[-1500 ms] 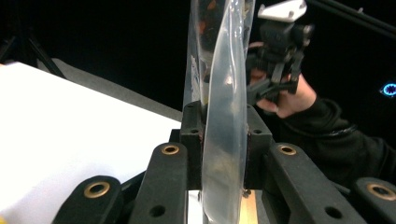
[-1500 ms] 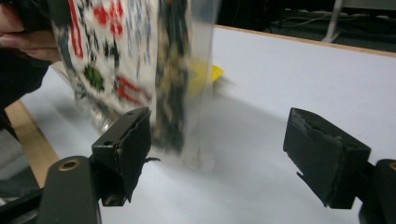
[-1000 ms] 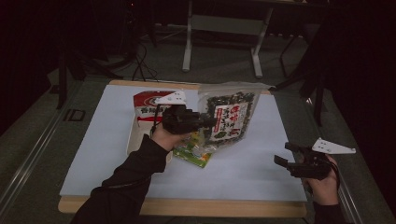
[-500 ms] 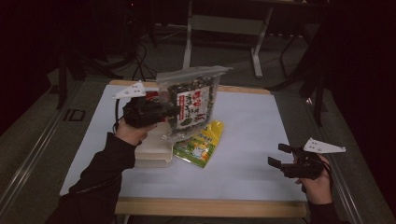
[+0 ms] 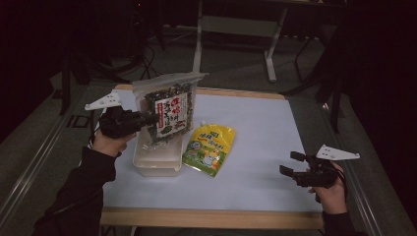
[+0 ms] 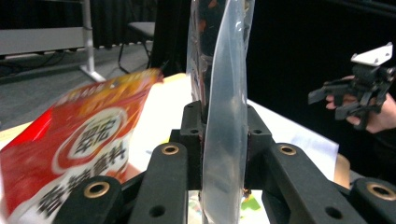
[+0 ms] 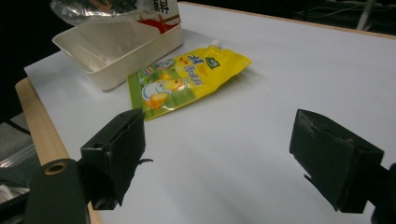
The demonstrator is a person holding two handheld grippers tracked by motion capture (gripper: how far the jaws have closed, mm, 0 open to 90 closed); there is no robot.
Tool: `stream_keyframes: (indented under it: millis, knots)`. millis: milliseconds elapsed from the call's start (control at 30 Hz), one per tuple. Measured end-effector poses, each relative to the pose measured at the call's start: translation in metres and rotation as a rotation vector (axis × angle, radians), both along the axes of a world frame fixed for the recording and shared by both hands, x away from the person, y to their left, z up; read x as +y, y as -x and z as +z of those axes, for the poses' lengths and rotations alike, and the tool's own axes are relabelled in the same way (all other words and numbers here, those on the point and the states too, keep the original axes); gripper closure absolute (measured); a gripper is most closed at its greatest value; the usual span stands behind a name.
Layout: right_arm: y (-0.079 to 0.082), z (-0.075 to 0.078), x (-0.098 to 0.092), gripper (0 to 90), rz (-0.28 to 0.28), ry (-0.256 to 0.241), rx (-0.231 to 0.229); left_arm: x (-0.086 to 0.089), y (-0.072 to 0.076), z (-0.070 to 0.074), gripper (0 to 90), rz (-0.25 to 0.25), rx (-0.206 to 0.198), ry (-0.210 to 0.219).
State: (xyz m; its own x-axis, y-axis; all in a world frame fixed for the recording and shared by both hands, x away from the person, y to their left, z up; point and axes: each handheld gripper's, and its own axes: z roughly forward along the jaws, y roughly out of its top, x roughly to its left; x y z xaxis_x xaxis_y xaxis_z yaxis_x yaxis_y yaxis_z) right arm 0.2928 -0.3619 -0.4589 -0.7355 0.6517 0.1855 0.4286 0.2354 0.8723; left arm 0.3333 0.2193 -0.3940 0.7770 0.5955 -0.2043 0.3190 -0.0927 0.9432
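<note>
My left gripper [image 5: 149, 118] is shut on the side edge of a clear bag of dark dried seaweed with a red-and-white label [image 5: 167, 107]. The bag hangs upright above a white plastic tray [image 5: 156, 166] on the table's left side. In the left gripper view the bag's clear edge [image 6: 224, 116] is pinched between the jaws. A yellow-green spouted pouch [image 5: 209, 148] lies flat just right of the tray. My right gripper [image 5: 294, 172] is open and holds nothing, low over the table's right front; its view has the pouch [image 7: 187, 84] and the tray [image 7: 116, 46] ahead.
A red printed packet [image 6: 79, 149] lies close below my left gripper. The white table sheet [image 5: 265, 128] has a wooden front edge [image 5: 211, 219]. Grey floor and dark stands surround the table.
My left gripper has carried the seaweed bag leftward from the table's middle to above the white tray, turning it upright. My right gripper has barely moved.
</note>
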Motion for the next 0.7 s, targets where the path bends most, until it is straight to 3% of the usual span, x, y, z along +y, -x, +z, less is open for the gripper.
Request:
stream_keyframes:
  millis: [267,700]
  knots:
    - [-0.001,-0.001,0.001,17.8,0.003,0.002,0.002,0.018,0.003,-0.016,78.1,0.076,0.049,-0.016]
    - [-0.002,-0.001,0.003,17.9,0.007,0.007,0.007,0.013,-0.008,-0.034,78.1,0.079,0.065,-0.047]
